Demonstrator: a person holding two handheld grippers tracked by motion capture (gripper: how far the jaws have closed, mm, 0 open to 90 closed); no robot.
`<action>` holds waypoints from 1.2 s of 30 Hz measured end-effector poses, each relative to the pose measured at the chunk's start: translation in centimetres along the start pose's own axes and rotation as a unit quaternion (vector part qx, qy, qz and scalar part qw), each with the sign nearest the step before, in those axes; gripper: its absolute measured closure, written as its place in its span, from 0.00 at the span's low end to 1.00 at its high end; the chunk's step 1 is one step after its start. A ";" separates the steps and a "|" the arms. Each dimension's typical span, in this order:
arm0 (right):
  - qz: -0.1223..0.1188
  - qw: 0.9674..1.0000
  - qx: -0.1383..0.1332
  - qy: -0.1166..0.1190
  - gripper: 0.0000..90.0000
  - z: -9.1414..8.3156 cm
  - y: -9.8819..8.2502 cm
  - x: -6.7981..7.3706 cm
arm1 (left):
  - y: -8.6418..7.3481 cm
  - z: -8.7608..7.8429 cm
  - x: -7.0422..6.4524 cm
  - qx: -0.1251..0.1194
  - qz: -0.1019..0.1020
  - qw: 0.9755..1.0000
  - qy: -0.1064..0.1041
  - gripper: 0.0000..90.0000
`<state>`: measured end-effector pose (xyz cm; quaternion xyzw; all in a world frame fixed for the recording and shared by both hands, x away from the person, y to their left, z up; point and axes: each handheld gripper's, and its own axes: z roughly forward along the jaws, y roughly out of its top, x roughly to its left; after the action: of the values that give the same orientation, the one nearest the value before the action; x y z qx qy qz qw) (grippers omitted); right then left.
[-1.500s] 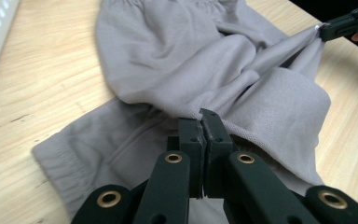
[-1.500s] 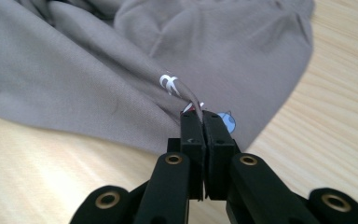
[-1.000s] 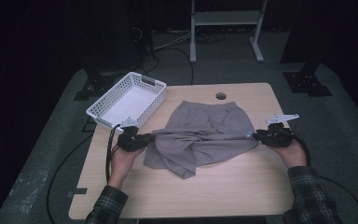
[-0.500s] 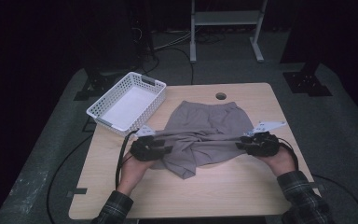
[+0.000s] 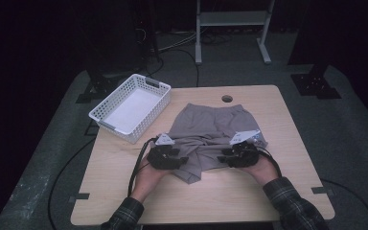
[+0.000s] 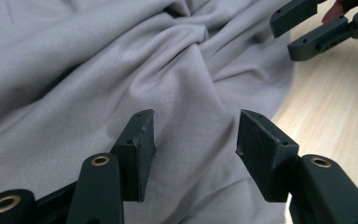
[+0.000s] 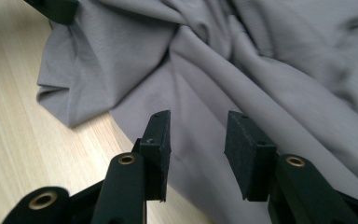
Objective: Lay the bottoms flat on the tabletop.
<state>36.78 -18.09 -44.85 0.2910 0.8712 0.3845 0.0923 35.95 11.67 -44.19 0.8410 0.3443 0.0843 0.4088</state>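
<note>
With the jaws having just been opening, the left gripper (image 5: 182, 160) and right gripper (image 5: 223, 158) stand parted over the grey shorts (image 5: 206, 127), holding nothing, probably releasing a fold.

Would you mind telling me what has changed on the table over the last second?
Both grippers, left and right, moved inward along the grey shorts, their jaws just opening; no cloth is pinched now. The leg hems bunched toward the middle. The white basket stayed put.
</note>
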 end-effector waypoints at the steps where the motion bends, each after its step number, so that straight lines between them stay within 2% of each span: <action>1: -0.002 1.000 0.004 0.000 0.66 0.4 0.1 0.2 | -0.1 0.2 0.0 0.003 0.000 1.000 0.001 0.51; 5: -0.019 0.999 0.030 -0.001 0.67 2.2 0.4 0.8 | -0.2 0.7 0.1 0.013 0.006 1.000 0.005 0.52; 7: -0.024 0.999 0.038 -0.004 0.70 2.7 0.5 1.0 | -0.3 0.9 0.1 0.015 0.007 1.000 0.004 0.56; 10: -0.031 0.998 0.053 -0.015 0.78 3.1 0.3 1.2 | -0.3 1.3 0.2 0.028 0.012 1.000 0.005 0.68; 13: -0.032 0.998 0.053 -0.013 0.89 3.1 0.2 0.9 | -0.3 1.6 0.4 0.041 0.015 0.999 -0.001 0.85; 16: -0.034 0.998 0.054 -0.012 0.98 3.0 0.2 0.9 | -0.1 1.8 0.3 0.048 0.017 0.999 -0.012 0.97; 20: -0.039 0.998 0.056 -0.015 0.99 2.7 0.2 0.9 | 0.4 1.1 -0.4 0.032 0.023 0.999 -0.026 0.98; 24: -0.040 0.998 0.037 -0.013 0.99 1.1 0.5 0.8 | 1.0 -0.4 -0.9 -0.004 0.022 0.999 -0.041 0.98; 28: -0.039 0.999 0.018 -0.020 0.99 -0.8 0.4 0.3 | 1.3 -1.7 -1.1 -0.024 0.024 0.998 -0.054 0.98; 31: -0.032 0.999 0.006 -0.017 0.99 -2.1 0.1 -0.3 | 1.3 -2.5 -0.8 -0.041 0.017 0.997 -0.061 0.98; 36: -0.014 0.999 -0.026 -0.027 0.99 -4.3 -0.2 -1.5 | 1.4 -4.0 0.2 -0.064 0.007 0.997 -0.050 0.98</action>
<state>36.22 -21.68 -42.17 0.2866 0.8621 0.3975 0.1290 35.15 13.73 -40.52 0.8189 0.3111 0.0666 0.4777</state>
